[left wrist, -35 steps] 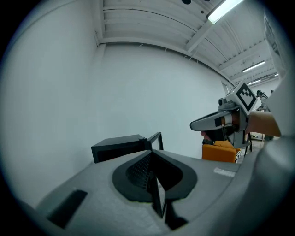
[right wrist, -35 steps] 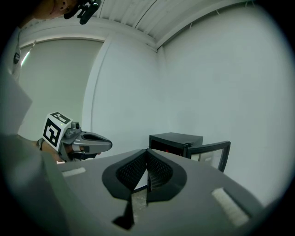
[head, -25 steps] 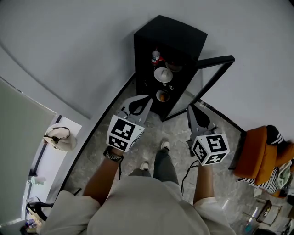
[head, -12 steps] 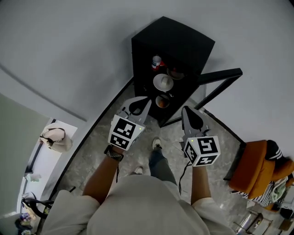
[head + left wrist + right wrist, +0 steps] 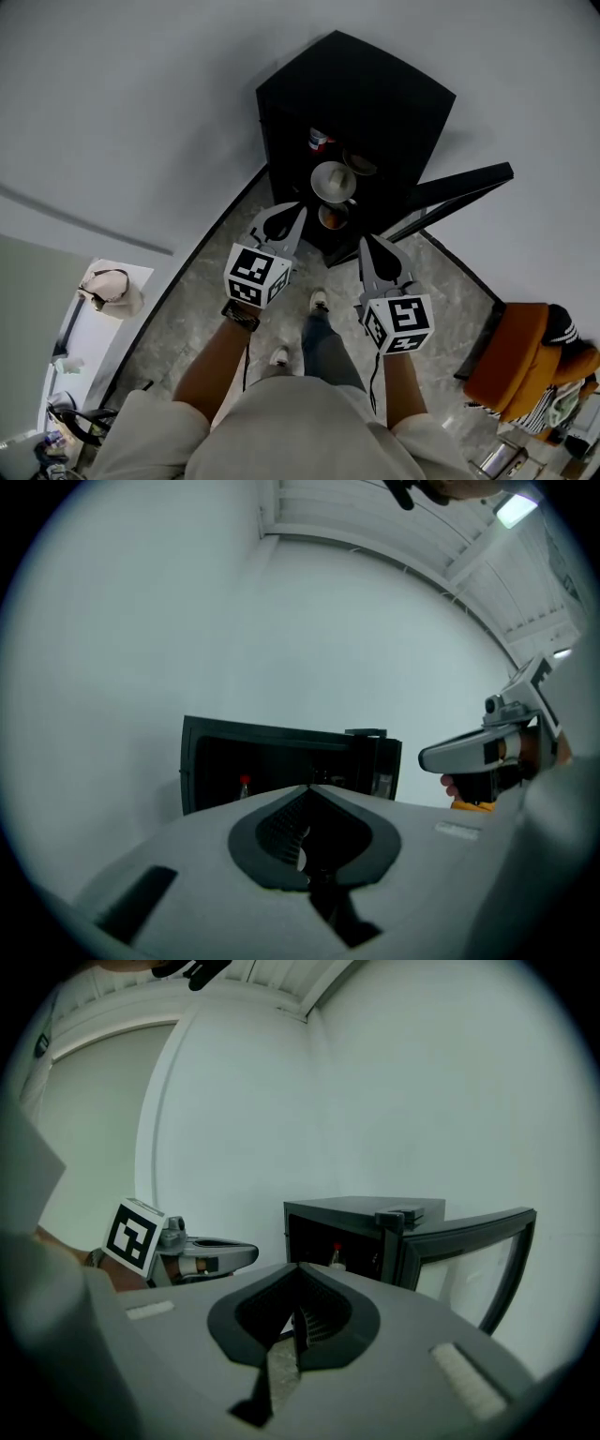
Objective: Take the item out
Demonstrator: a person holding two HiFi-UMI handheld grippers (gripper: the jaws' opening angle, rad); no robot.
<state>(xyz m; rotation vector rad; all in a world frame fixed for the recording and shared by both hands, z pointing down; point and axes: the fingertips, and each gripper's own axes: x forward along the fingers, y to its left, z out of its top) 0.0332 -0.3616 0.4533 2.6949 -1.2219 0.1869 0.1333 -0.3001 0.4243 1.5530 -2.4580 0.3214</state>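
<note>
Your left claw (image 5: 289,208) and right claw (image 5: 368,242) are both closed and empty, short of the open cabinet (image 5: 375,94) that shelves the item. Reach in shut and you may knock the white dish (image 5: 334,180) — or clip the door (image 5: 459,183). The head view shows the stacked shelves; the right gripper view shows only a red-capped bottle (image 5: 337,1252), upright.

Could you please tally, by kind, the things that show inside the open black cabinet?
Bottles: 1 (red-capped bottle)
Dishes: 3 (white dish, dark dish, lowest dish)
Total: 4, as far as the head view shows
</note>
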